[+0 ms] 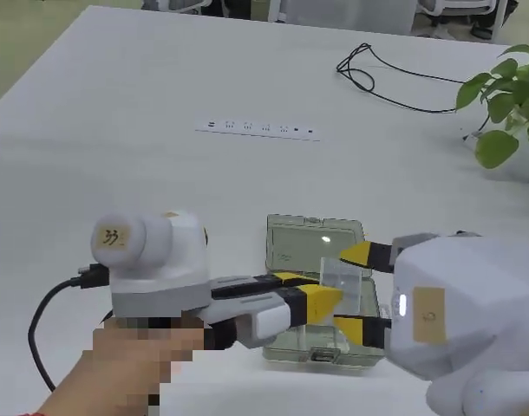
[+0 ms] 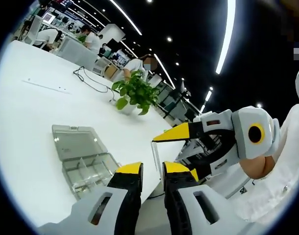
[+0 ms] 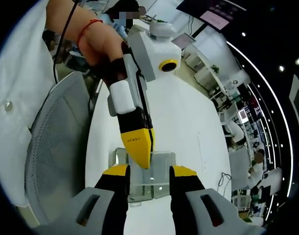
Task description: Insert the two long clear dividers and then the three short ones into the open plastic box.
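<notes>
The open clear plastic box lies near the table's front edge with its lid folded back; dividers stand inside it. Over the box, my left gripper comes in from the left, shut on a short clear divider held upright. My right gripper faces it from the right, open, its yellow jaws above and below the divider without touching it. In the left gripper view the divider sits between my left gripper jaws, with the box lower left. In the right gripper view my right gripper straddles the divider.
A white power strip lies mid-table, with a black cable beyond it and a potted plant at the far right edge. A mesh office chair stands behind the person. The left gripper's cable trails off the table front.
</notes>
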`<state>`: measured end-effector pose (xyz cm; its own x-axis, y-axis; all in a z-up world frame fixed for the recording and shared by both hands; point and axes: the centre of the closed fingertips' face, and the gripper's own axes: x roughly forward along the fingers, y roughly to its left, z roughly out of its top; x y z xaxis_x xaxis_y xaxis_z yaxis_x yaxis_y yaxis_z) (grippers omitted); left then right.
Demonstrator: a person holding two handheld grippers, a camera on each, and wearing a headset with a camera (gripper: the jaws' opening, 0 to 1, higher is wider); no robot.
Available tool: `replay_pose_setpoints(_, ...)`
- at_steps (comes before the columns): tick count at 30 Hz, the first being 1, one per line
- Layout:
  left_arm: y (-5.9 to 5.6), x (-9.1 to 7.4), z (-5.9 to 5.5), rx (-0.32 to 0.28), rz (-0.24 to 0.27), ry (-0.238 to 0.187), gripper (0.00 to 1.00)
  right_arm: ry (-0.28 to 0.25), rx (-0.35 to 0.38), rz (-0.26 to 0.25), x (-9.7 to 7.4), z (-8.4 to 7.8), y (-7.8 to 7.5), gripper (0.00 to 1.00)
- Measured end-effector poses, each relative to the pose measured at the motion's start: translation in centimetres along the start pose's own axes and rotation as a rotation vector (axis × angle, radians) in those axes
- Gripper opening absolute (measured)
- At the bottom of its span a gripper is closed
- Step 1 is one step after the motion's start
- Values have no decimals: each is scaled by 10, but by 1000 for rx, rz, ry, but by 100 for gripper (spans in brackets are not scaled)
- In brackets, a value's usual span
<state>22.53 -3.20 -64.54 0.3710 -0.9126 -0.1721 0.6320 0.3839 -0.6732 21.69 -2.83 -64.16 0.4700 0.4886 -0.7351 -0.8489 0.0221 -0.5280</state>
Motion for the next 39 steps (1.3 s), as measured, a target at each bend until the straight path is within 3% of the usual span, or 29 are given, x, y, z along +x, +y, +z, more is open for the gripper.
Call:
replay_pose_setpoints(12,-9,4,-2,5,-31,14,0,11,-23,-1,-2,0,-1,33)
replay_pose_setpoints(24,-8,4,-1,-3,-20,9,0,15,-51,-2,0,-1,-1,33)
replay_pose_setpoints(29,-5,2,-1,20,-15,8,0,-21,-7,8,-4,4,-5,34)
replay_pose_setpoints(34,-5,-1,-3,144,-24,35,0,-119,120,72,-12,11,-9,34)
replay_pose_setpoints(36,-6,-3,-4,224,-34,47,0,-139,136,100,-15,11,-13,33)
replay_pose_setpoints(39,-13,-6,-2,331,-72,44,0,-205,212,181,-23,15,-18,31)
